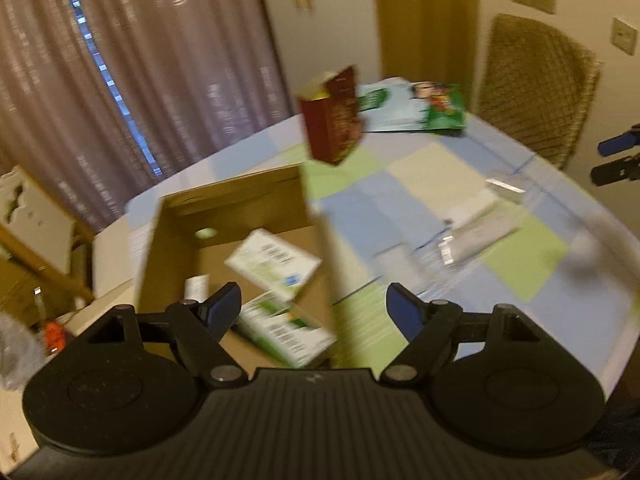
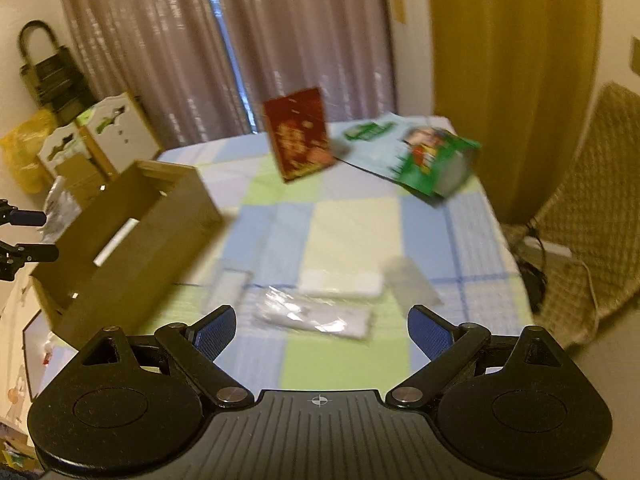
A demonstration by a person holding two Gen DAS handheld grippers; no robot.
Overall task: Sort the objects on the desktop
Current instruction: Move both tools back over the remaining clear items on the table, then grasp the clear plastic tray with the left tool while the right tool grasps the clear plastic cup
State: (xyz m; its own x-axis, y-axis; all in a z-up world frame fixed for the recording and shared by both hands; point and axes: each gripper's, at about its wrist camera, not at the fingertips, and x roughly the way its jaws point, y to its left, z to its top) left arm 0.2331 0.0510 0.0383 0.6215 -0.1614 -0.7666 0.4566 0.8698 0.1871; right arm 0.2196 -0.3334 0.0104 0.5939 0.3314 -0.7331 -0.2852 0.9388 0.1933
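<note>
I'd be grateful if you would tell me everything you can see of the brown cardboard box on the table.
The cardboard box is plain brown, open-topped, with upright walls and a small round hole in its far wall. It sits on the checked tablecloth at the table's left side, below the left gripper. Inside lie two green-and-white packets, printed with barcodes, and a small white item. Neither gripper touches it; blur hides finer detail.

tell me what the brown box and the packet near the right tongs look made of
The brown box looks like plain corrugated cardboard: matte tan walls, folded flaps, no print. The packet seems to be clear plastic film around something white, judging by its crinkled, glinting highlights; motion blur hides finer detail.
</note>
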